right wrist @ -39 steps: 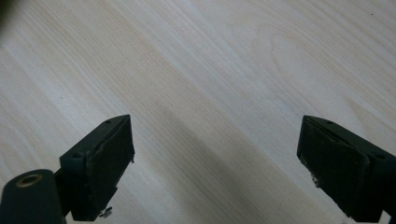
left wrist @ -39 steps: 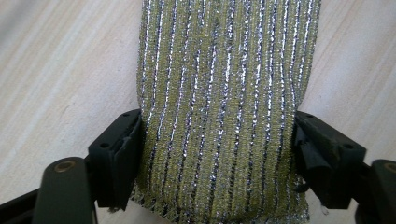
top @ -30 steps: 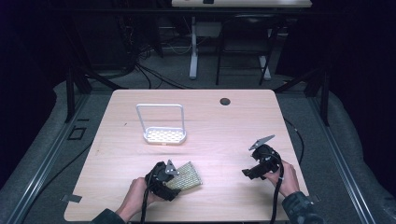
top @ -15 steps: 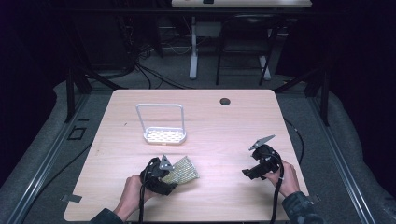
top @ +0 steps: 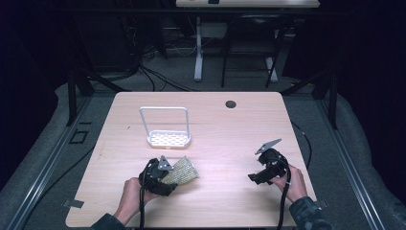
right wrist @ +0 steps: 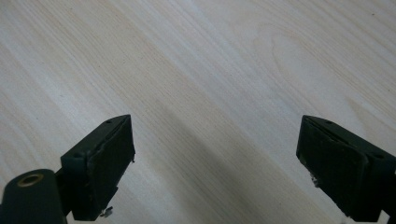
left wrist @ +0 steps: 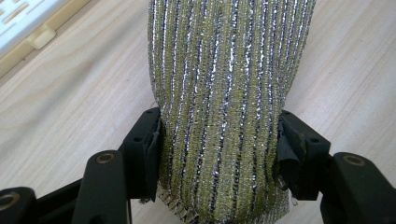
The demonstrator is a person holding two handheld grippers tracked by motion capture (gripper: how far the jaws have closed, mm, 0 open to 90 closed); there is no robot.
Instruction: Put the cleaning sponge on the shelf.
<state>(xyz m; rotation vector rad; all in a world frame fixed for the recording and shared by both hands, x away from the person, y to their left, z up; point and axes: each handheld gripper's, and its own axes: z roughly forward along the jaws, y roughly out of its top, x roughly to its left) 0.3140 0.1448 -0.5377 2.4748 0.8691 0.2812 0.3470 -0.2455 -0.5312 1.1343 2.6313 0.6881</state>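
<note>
A dim room with cables on the floor surrounds a pale wooden table (top: 230, 129), where a white perforated rack (top: 168, 137) with a tall wire hoop stands left of centre. Near the front edge, just in front of the rack, the left gripper (left wrist: 219, 140) has its jaws clamped on a yellow-green and silver striped scouring pad (left wrist: 224, 84). Well apart at the front right, the right gripper (right wrist: 215, 158) hangs over bare wood, jaws wide apart.

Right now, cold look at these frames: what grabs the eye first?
The glittery yellow-green striped scrubbing pad, squeezed between the jaws of the left claw at the near left of the wooden table. Behind it stands a white rack with a tall hoop handle. The right claw hangs wide open over bare wood at the near right, holding nothing.
</note>
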